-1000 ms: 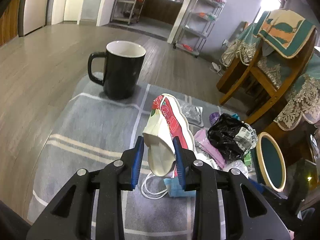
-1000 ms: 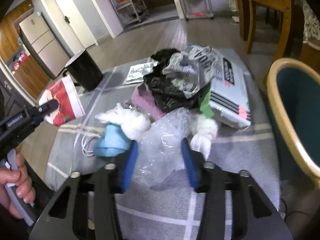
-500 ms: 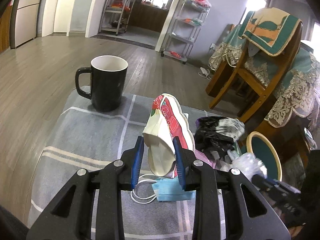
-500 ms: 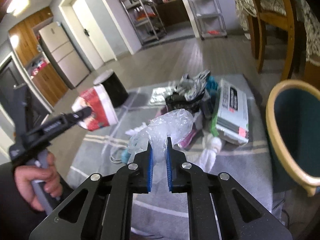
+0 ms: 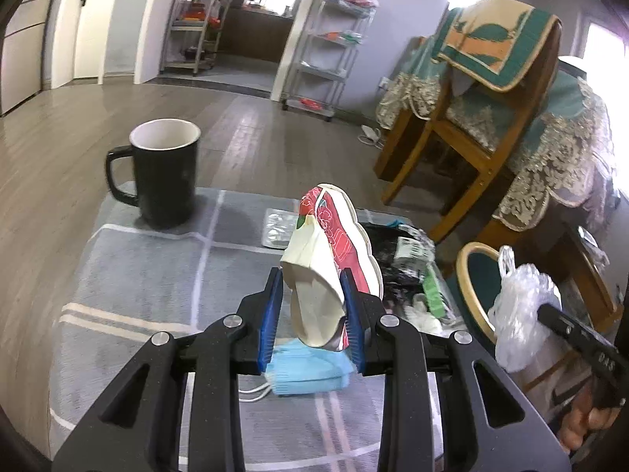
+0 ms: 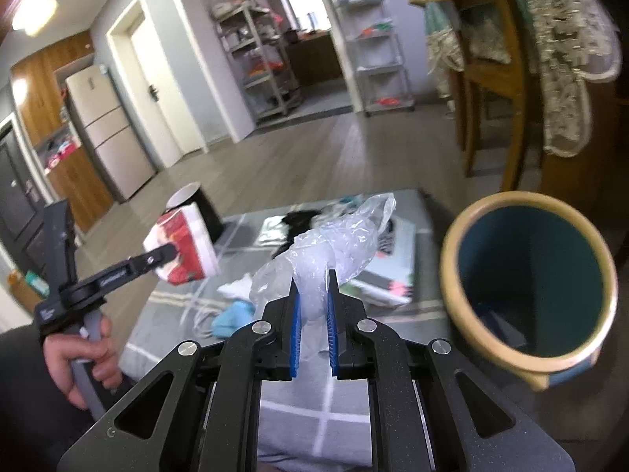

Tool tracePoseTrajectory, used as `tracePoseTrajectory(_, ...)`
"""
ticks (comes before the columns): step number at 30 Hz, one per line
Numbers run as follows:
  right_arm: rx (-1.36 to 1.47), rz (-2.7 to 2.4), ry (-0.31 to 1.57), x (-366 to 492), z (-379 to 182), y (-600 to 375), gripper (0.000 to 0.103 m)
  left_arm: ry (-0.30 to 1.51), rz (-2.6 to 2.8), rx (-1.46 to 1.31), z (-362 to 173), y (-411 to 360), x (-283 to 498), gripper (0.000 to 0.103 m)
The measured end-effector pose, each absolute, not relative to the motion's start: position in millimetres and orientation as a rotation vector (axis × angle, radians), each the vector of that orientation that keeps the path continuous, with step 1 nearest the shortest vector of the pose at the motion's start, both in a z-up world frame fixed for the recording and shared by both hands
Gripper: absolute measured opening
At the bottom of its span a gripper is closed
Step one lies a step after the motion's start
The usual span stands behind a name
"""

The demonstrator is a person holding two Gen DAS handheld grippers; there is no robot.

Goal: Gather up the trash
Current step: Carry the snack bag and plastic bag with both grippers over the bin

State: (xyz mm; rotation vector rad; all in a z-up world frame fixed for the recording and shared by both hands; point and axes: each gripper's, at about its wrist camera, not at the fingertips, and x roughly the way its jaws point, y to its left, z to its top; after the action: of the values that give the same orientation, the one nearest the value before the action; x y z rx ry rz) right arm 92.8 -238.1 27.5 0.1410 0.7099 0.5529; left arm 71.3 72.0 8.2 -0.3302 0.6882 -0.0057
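My left gripper is shut on a crushed red and white paper cup, held above the grey checked cloth. The cup also shows in the right wrist view. My right gripper is shut on a crumpled clear plastic bag, lifted above the cloth, left of the teal bin with a tan rim. The bag and bin show at the right of the left wrist view.
A black mug stands at the cloth's far left. A blue face mask, a black bag, a foil blister pack, white tissue and a flat box lie on the cloth. Wooden chairs stand beyond.
My right gripper closed on the clear plastic bag, lifted it off the pile and carried it up toward the bin. My left gripper keeps holding the paper cup, slightly raised.
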Motion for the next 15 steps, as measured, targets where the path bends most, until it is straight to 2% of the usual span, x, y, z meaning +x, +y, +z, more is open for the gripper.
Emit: tracePoseTrajectory(15, 0.172, 0.337, 0.667, 103, 27, -299, 0.012, 0.723, -0.207, -0.226, 19, -17, 109, 0.029)
